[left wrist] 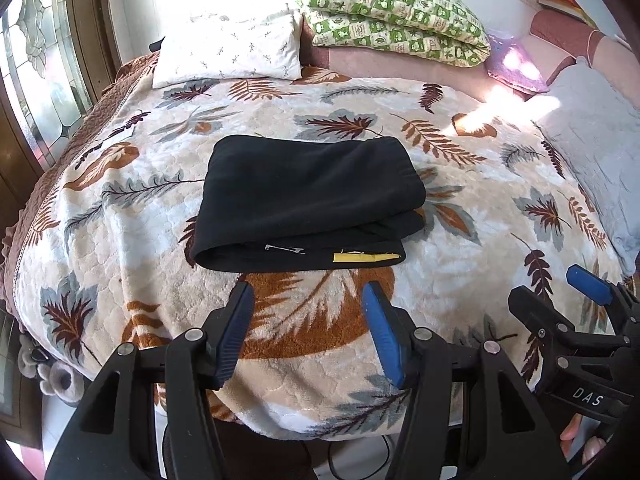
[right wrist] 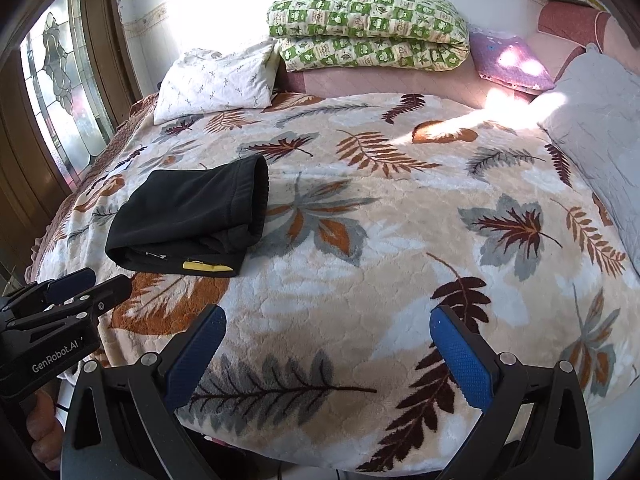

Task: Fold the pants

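Black pants (left wrist: 308,200) lie folded into a compact stack on the leaf-patterned blanket (left wrist: 460,240), with a yellow label at the near edge. They also show in the right wrist view (right wrist: 192,216), at the left. My left gripper (left wrist: 308,292) is open and empty, just short of the near edge of the pants. My right gripper (right wrist: 328,316) is open and empty over the blanket, to the right of the pants. It also shows in the left wrist view (left wrist: 556,280) at the lower right. The left gripper shows in the right wrist view (right wrist: 100,280) at the left edge.
A white pillow (left wrist: 228,48) and a folded green patterned quilt (left wrist: 396,12) lie at the head of the bed. A grey pillow (left wrist: 596,144) lies at the right. A stained-glass window (left wrist: 36,72) stands at the left. Books (left wrist: 560,0) sit at the top right.
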The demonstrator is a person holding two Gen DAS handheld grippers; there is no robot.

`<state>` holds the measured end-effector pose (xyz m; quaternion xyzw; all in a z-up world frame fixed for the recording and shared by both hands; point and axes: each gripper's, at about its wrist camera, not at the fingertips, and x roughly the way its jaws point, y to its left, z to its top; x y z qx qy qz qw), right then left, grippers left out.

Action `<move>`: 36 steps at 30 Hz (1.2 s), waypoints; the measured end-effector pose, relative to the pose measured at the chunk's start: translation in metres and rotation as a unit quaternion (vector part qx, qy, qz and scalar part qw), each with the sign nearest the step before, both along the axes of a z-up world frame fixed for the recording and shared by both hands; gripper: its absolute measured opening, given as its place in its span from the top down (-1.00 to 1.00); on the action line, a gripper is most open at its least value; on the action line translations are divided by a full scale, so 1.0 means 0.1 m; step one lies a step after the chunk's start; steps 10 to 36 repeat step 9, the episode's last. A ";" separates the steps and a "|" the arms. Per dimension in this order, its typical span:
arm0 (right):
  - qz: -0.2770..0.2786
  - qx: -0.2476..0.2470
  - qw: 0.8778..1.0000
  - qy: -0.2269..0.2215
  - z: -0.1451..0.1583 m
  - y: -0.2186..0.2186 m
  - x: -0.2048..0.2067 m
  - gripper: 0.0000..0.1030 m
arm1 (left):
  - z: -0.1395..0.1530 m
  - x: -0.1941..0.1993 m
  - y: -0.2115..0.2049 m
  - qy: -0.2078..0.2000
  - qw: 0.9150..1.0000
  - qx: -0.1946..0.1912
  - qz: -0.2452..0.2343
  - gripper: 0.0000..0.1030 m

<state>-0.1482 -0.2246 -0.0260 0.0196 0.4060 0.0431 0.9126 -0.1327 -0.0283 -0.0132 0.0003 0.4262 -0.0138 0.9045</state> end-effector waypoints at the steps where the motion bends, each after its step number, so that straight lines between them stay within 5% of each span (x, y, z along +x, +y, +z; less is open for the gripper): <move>1: 0.000 0.000 1.000 0.001 0.00 0.00 0.00 -0.99 | 0.00 0.01 0.01 0.000 1.000 -0.002 0.001 -0.08; 36: 0.002 -0.002 1.000 0.009 -0.04 0.01 0.02 -0.99 | -0.03 0.05 0.03 0.012 1.000 0.003 0.005 -0.13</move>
